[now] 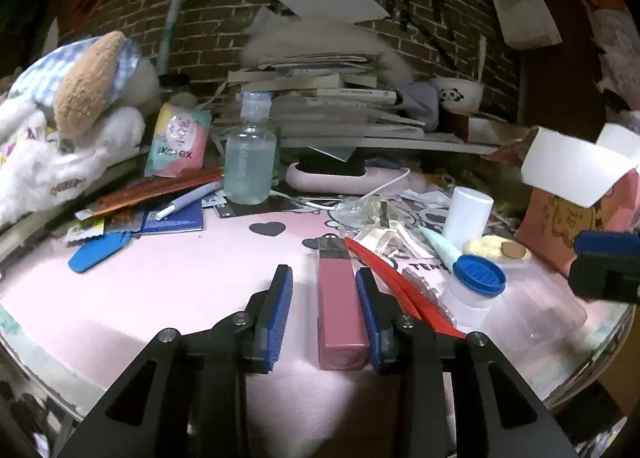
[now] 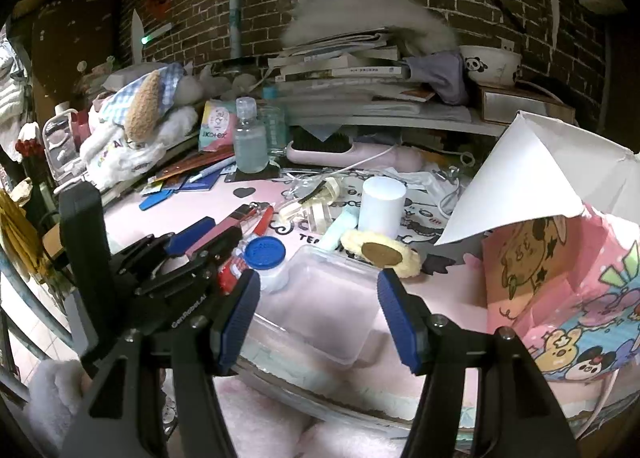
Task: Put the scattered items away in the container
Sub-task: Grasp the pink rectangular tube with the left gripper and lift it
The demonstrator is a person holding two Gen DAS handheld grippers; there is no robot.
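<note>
Left wrist: left gripper jaws straddle pink lipstick tube.

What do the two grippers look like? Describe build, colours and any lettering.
Both the left gripper and the right gripper have black angular frames with triangular cutouts, silver bolts and blue ribbed pads. White lettering, too blurred to read reliably, marks the left one's body in the right view.

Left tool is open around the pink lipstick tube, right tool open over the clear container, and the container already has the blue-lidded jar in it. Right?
Not quite. The left tool is open around the pink lipstick tube, and the right tool is open over the clear container. But the right wrist view shows the container empty; the blue-lidded jar stands on the table beside it.
</note>
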